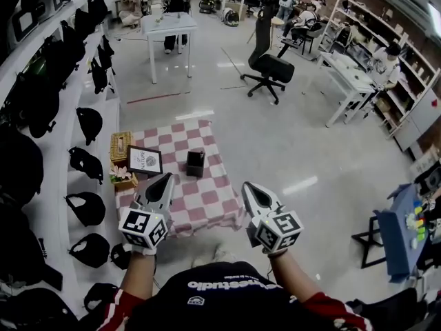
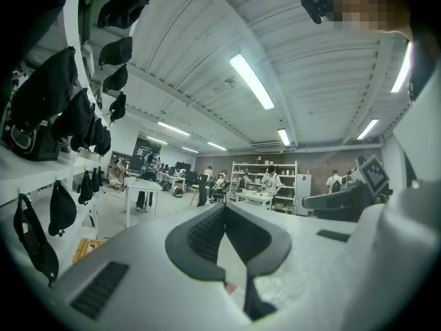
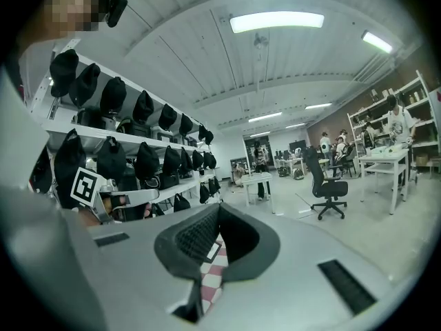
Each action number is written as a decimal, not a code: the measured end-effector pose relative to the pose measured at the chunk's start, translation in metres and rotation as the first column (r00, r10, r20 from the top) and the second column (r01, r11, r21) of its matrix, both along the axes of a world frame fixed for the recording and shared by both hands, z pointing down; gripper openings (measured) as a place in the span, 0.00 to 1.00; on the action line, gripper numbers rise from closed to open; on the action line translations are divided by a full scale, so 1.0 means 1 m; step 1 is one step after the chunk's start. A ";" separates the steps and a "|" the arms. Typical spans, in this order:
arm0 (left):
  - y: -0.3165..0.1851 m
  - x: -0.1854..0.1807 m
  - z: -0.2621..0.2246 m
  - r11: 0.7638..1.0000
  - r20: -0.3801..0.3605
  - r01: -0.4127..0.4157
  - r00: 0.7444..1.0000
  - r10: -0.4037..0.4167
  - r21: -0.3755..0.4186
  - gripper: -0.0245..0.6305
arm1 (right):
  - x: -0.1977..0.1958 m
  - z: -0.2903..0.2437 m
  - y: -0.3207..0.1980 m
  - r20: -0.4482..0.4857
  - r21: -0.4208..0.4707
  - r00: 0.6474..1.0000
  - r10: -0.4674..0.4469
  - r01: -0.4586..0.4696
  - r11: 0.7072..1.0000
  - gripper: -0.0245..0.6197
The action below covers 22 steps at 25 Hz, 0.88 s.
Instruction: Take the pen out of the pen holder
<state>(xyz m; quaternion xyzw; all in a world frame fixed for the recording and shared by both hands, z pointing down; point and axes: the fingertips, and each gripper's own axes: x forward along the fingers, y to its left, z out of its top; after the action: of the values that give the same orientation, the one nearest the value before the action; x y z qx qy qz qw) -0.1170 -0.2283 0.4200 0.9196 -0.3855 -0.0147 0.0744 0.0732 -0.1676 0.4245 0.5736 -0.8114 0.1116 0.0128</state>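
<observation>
Pale workshop floor surrounds a low table [image 1: 207, 209] draped with a checked cloth. One black holder [image 1: 195, 163] stands upright near the cloth's middle, apart from the other items, and is judged easy to reach from the near side. No pen can be made out in it at this size. Along the cloth's left edge one frame [image 1: 145, 161], one woven box [image 1: 120, 145] and one small item too blurred to name are set. Two grippers are held side by side short of the table's near edge. The left gripper [image 1: 166, 179] and right gripper [image 1: 247, 187] are each closed on nothing, so no grasp is judged to have begun.
</observation>
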 end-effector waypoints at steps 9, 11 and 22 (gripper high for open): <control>-0.035 0.005 -0.003 0.998 0.023 0.052 0.998 -0.053 0.017 0.04 | 0.004 -0.012 -0.052 0.022 0.050 0.998 -0.057 0.055 0.997 0.04; -0.041 0.010 -0.006 0.998 0.020 0.053 0.998 -0.053 0.029 0.04 | 0.008 -0.016 -0.066 0.022 0.057 0.997 -0.070 0.069 0.996 0.04; -0.072 0.033 -0.012 0.997 0.041 0.032 0.999 -0.035 0.071 0.05 | 0.013 -0.021 -0.104 -0.001 0.066 0.993 -0.117 0.117 0.991 0.04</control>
<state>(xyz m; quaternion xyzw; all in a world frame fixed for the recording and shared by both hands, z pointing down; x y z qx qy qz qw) -0.0844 -0.3003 0.4084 0.9152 -0.4014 -0.0100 0.0334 0.0861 -0.2720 0.4031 0.5250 -0.8469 0.0845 -0.0009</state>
